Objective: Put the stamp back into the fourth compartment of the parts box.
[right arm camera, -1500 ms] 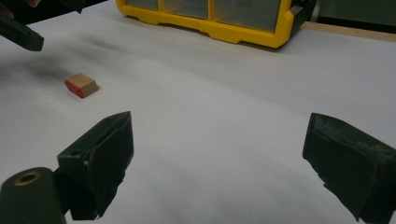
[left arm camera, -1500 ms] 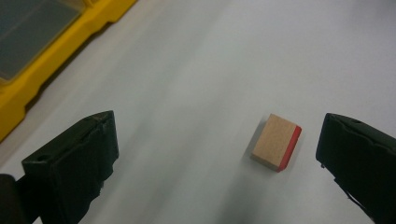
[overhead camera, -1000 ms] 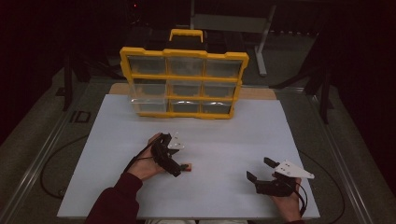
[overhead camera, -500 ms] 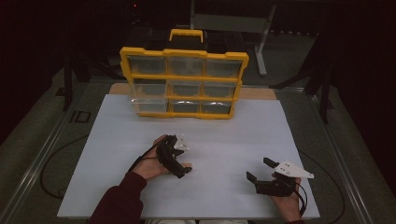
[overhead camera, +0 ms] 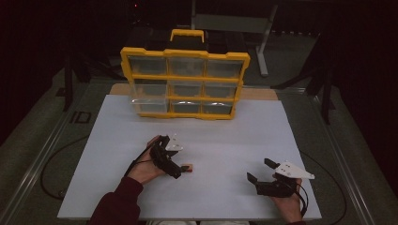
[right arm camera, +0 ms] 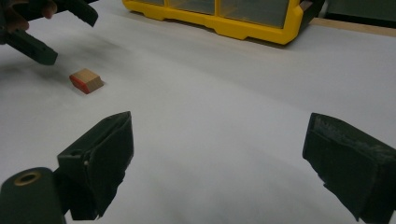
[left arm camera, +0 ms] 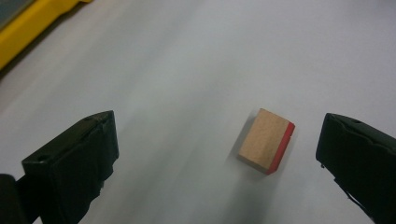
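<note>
1. Two black two-jaw grippers are working: the left gripper (left arm camera: 217, 154) is hovering spread around a small wooden block with one red face (left arm camera: 265, 140); the right gripper (right arm camera: 219, 163) is waiting, also spread.
2. Lying on the white table sheet (overhead camera: 225, 136), the block is looking light, rigid and easily pinched across its flat wooden sides.
3. The yellow compartment organiser (overhead camera: 185, 84) is standing well beyond.

Workshop: yellow parts organizer (overhead camera: 185, 83), workbench (overhead camera: 281, 126)

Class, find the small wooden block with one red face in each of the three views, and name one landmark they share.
High view: the wooden block lies on the white sheet just right of the left gripper, low and left of centre.
Left gripper view: right of centre, between the open fingers.
Right gripper view: upper left.
Shared landmark: the yellow organiser.
</note>
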A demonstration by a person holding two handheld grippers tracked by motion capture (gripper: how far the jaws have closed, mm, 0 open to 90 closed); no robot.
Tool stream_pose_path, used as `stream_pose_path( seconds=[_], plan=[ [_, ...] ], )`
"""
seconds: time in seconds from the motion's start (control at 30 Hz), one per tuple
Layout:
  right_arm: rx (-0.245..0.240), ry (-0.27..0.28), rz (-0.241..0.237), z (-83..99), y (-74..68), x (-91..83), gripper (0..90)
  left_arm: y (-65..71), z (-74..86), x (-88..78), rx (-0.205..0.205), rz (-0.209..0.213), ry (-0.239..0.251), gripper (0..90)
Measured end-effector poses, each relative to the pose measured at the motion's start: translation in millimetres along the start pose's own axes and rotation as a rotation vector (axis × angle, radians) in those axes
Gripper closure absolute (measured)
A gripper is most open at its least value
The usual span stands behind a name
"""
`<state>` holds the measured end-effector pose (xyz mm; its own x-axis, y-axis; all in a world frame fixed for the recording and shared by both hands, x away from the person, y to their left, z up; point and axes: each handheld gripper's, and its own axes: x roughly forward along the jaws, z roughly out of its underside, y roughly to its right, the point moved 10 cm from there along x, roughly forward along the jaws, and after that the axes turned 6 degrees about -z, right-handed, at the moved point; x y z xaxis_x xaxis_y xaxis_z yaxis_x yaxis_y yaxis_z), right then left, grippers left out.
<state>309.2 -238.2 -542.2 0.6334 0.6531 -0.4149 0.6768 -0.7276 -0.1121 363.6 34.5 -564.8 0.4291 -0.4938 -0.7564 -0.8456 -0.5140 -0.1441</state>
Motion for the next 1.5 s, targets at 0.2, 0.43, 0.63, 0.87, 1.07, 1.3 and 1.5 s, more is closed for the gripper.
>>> stream_pose_path(
  seconds=[0.2,0.43,0.63,0.87,1.07,1.3,1.5],
  plan=[
    [0.001,0.003,0.000,-0.1,0.7,-1.0,8.9,14.6,9.3,14.5,0.044,0.064,-0.113,9.9],
    [0.003,0.002,0.001,-0.2,1.0,-1.7,8.8,26.3,5.8,23.2,0.099,0.081,-0.149,39.3],
    [0.002,0.003,0.003,-0.4,1.6,-2.0,8.9,27.9,3.8,22.9,0.103,0.113,-0.169,61.8],
    [0.003,0.004,0.002,-0.4,1.3,-2.1,8.9,23.7,5.2,20.4,0.104,0.100,-0.195,66.3],
    [0.002,0.003,0.002,-0.3,1.5,-1.8,8.9,22.1,1.5,15.1,0.083,0.099,-0.180,66.4],
    [0.004,0.002,0.000,-0.2,1.0,-1.9,8.8,17.8,-7.3,7.5,0.073,0.081,-0.153,66.4],
    [0.003,0.002,-0.002,-0.3,0.7,-1.4,8.9,11.5,-14.2,-0.9,0.059,0.067,-0.127,66.4]
  ],
)
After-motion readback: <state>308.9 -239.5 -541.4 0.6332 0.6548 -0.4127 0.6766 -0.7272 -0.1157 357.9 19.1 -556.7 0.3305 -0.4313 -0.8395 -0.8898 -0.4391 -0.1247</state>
